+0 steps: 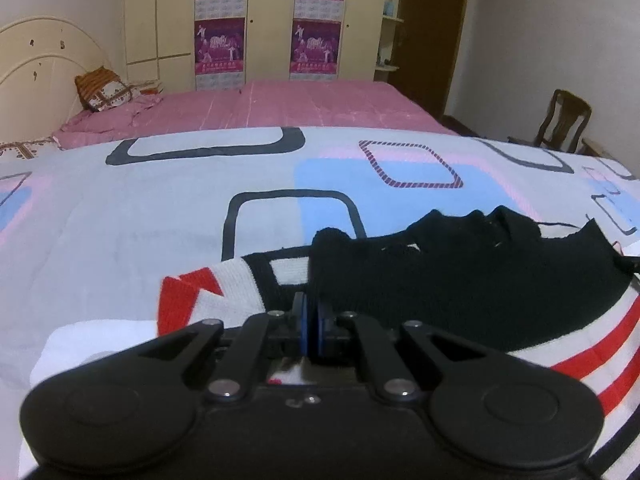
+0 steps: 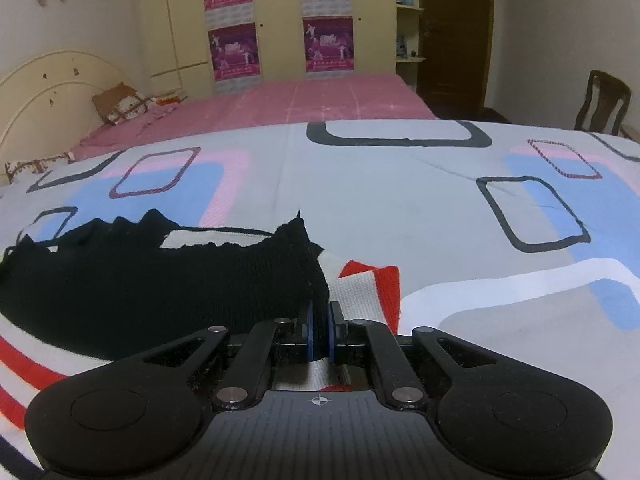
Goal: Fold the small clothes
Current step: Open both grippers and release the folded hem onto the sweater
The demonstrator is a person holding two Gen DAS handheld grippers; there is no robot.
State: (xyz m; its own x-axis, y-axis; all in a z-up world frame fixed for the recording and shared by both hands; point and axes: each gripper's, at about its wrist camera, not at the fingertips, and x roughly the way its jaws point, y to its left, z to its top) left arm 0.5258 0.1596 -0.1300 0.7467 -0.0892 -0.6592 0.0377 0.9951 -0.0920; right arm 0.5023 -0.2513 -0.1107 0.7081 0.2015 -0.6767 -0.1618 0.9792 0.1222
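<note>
A small knit sweater, black with white and red stripes, lies on the patterned bed sheet [image 1: 120,220]. In the left wrist view its black part [image 1: 460,280] spreads to the right and a striped part [image 1: 208,292] to the left. My left gripper [image 1: 311,320] is shut on the sweater's edge, where black and striped knit meet. In the right wrist view the black part [image 2: 160,280] spreads left and a white and red part [image 2: 368,288] lies right. My right gripper [image 2: 319,324] is shut on the sweater's black edge.
The sheet [image 2: 400,200] has grey, blue and pink squares. Behind it lies a second bed with a pink cover [image 1: 280,108], a pillow [image 1: 104,90] and a cream headboard. Wardrobes with purple posters [image 1: 218,46] stand at the back. A wooden chair [image 1: 564,124] stands right.
</note>
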